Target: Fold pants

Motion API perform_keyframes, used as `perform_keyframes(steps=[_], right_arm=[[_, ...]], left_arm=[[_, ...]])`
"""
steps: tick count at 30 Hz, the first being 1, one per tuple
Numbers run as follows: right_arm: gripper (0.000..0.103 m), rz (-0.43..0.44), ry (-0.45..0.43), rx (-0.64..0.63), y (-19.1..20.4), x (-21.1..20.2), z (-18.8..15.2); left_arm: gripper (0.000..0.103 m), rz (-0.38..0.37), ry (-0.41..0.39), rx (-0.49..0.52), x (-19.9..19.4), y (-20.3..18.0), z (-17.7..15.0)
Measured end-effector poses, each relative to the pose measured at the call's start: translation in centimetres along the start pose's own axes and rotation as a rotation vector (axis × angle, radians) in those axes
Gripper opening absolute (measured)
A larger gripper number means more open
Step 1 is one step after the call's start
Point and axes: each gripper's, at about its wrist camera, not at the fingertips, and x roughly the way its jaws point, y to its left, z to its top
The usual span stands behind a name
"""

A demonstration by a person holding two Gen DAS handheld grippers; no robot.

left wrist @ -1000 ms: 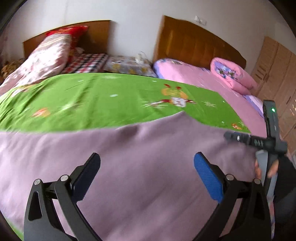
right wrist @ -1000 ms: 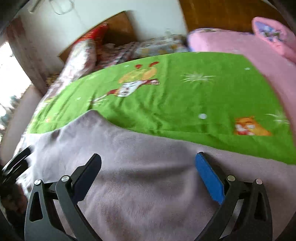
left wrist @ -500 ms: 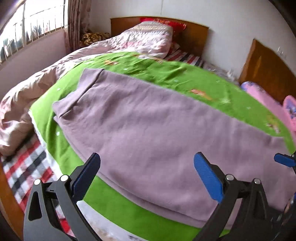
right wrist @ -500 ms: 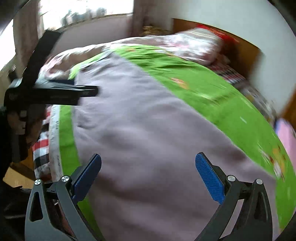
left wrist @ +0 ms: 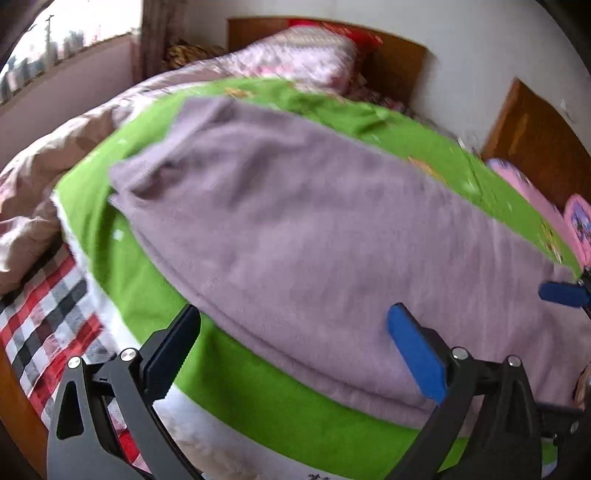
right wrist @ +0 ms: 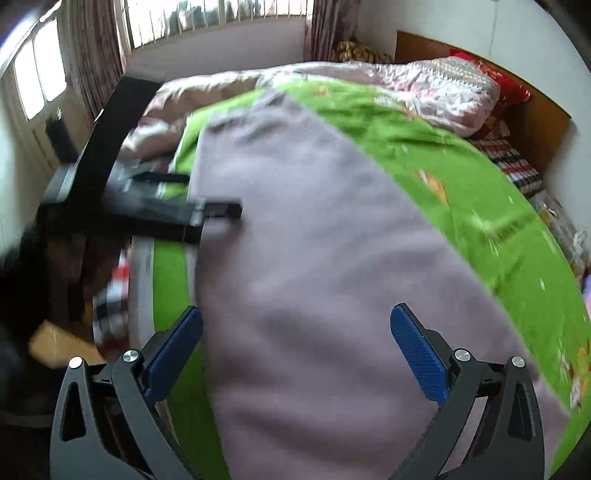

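Mauve fleece pants (left wrist: 314, 229) lie flat along the near edge of a green cartoon-print blanket (left wrist: 266, 398) on the bed, apparently already doubled leg on leg. Both hand-held tools hover spread wide and empty: the left gripper (left wrist: 295, 354) over the near long edge, the right gripper (right wrist: 295, 350) over one end, likely lining up a fold. Behind are a rumpled quilt (right wrist: 443, 92), wooden headboards (left wrist: 399, 66) and a bright window (right wrist: 221, 18).

Bright daylight comes in through the window (right wrist: 221, 18), which glares white. Both pictures are smeared with blur, most on the pants (right wrist: 314, 258) and the green sheet (right wrist: 480, 206) beside them. Round lenses bend everything, and the corners go black.
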Motion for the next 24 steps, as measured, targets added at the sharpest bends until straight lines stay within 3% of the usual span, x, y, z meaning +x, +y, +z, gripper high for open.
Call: perform_keyframes(steps=[4,6,8,10,12,15,21,22,24], right_arm=[[0.098,-0.010,0.032,-0.067,1.0,3.8,3.2],[0.098,0.016,0.078,-0.090,1.8,5.4,3.2],[0.099,0.023,0.051,-0.101,2.3,5.4,2.7],[0.099,0.071,0.036,-0.054,1.2,5.3,2.2],[0.099,0.123,0.005,-0.024,0.3,5.2,1.7],[0.099,0.126,0.006,-0.021,0.3,5.6,2.0],[0.099,0.114,0.006,-0.029,0.6,5.5,2.1],[0.099,0.114,0.006,-0.029,0.6,5.5,2.1],[0.099,0.107,0.007,-0.033,0.6,5.5,2.1]], left_arm=[[0.101,0.023,0.018,-0.087,0.4,2.3,0.9],[0.101,0.046,0.031,-0.131,0.5,3.8,0.9],[0.101,0.011,0.016,-0.187,-0.4,5.7,0.9],[0.101,-0.073,0.010,-0.281,-1.0,8.1,1.1],[0.101,-0.224,0.021,-0.443,-0.6,11.6,1.5],[0.101,-0.395,-0.004,-0.608,0.6,15.0,2.5],[0.092,-0.474,0.008,-0.751,5.2,17.9,4.3],[0.088,-0.488,-0.005,-0.754,5.5,18.0,4.5],[0.069,-0.487,-0.026,-0.748,5.5,18.3,5.3]])
